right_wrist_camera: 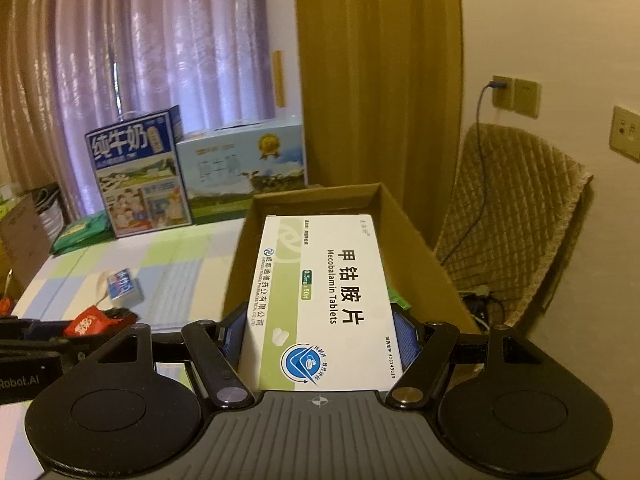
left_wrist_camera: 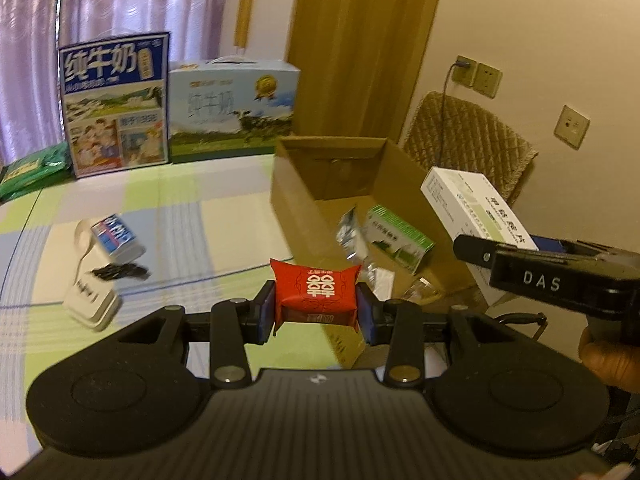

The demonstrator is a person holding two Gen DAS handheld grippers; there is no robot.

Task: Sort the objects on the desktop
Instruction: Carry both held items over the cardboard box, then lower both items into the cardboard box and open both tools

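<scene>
Milk cartons [left_wrist_camera: 116, 104] are standing at the back of the checked surface [left_wrist_camera: 192, 216], one reading "纯牛奶". Cardboard box [left_wrist_camera: 344, 168], open-topped, is sitting at the surface's right edge w/ a green-white pack [left_wrist_camera: 400, 240] and foil sachets inside. Right gripper [right_wrist_camera: 320, 340] is holding a white medicine box [right_wrist_camera: 324, 300], jaws clamped on its sides, over the cardboard box; label reads "甲钴胺片 Mecobalamin Tablets". Left gripper [left_wrist_camera: 316, 312], jaws clamped on a red candy packet [left_wrist_camera: 314, 290] printed "囍", is hovering just short of the box. Risk: both tools are converging on one opening & could collide; soft packet may slip if squeezed unevenly. White power strip [left_wrist_camera: 90, 280], a small blue carton [left_wrist_camera: 116, 236] and a black clip [left_wrist_camera: 120, 270] are waiting at left.
</scene>
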